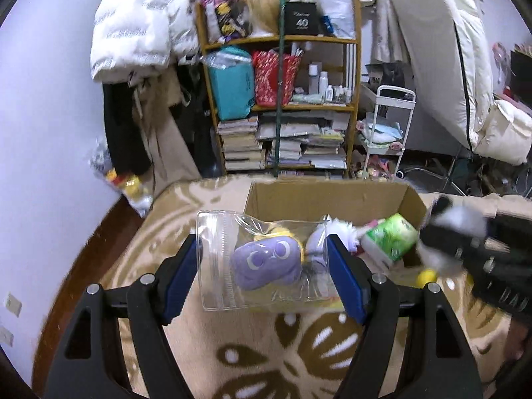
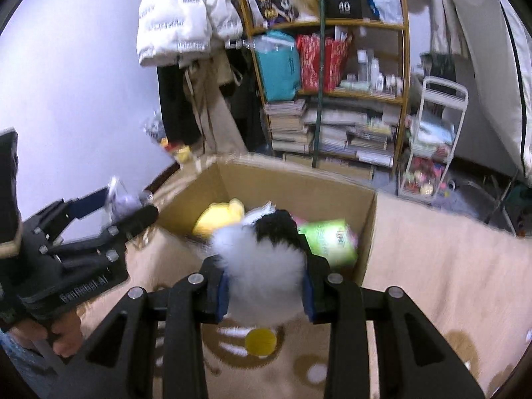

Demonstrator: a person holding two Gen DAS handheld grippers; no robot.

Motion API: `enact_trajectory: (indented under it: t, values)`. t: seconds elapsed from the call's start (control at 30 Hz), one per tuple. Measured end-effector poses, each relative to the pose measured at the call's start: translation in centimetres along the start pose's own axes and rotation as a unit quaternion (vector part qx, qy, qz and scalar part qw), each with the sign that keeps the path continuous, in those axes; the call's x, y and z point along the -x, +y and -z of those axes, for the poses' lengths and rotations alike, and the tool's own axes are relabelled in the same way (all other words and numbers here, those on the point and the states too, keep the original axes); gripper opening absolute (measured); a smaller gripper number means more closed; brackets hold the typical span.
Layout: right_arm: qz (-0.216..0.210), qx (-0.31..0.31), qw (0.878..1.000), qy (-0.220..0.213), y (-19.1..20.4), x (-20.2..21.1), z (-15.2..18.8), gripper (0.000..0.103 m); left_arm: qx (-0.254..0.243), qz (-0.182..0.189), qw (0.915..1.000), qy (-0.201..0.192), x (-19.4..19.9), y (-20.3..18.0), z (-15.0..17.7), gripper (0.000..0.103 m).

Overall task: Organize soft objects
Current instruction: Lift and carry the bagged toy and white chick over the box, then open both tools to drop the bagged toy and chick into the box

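Note:
My left gripper (image 1: 261, 267) is shut on a clear zip bag (image 1: 229, 259) with a purple plush (image 1: 266, 262) inside, held over the near left edge of an open cardboard box (image 1: 332, 199). My right gripper (image 2: 266, 282) is shut on a white and black fluffy plush (image 2: 262, 266), held just in front of the box (image 2: 299, 183). Inside the box lie a yellow plush (image 2: 221, 217), a green tissue pack (image 2: 327, 239) and a white fluffy item (image 1: 342, 229). The left gripper shows at the left of the right wrist view (image 2: 109, 209), and the right gripper at the right of the left wrist view (image 1: 459, 236).
The box stands on a beige patterned blanket (image 1: 299, 349). A yellow ball (image 2: 261, 342) lies on it below my right gripper. Behind stand a cluttered wooden shelf (image 1: 282, 99), a white cart (image 1: 389, 126), hanging coats (image 1: 139, 33) and a wall at left.

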State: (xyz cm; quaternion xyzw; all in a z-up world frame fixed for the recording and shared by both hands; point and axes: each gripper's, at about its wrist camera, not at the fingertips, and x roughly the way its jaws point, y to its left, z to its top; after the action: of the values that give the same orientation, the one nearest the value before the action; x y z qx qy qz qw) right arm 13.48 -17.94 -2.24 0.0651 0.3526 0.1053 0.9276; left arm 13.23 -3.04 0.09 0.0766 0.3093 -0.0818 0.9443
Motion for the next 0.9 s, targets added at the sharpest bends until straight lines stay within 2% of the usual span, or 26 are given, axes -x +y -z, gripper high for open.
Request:
enact_trajectory:
  t: [0.17, 0.3, 0.8, 0.87, 0.9]
  values:
    - [0.001, 0.01, 0.999, -0.034, -0.7, 0.7, -3.2, 0.036, -0.009, 0.013, 0.9996, -0.024, -1.1, -0.7, -2.3, 0.074]
    - [0.002, 0.022, 0.999, -0.044, -1.1, 0.0, -4.0, 0.036, -0.011, 0.017, 0.9995, -0.023, -2.8, -1.1, -2.9, 0.074]
    - [-0.02, -0.002, 0.999, 0.034, -2.7, -6.7, -1.0, 0.04, -0.008, 0.009, 0.9993, 0.037, -8.4, -1.3, -0.9, 0.076]
    - [-0.02, -0.001, 0.999, 0.042, -2.7, -7.0, -0.7, 0.045, -0.007, 0.01, 0.999, 0.042, -8.6, -1.2, -0.7, 0.076]
    - [-0.02, -0.003, 0.999, 0.044, -2.8, -7.1, -0.6, 0.051, -0.006, 0.009, 0.9989, 0.045, -8.7, -1.2, -0.6, 0.076]
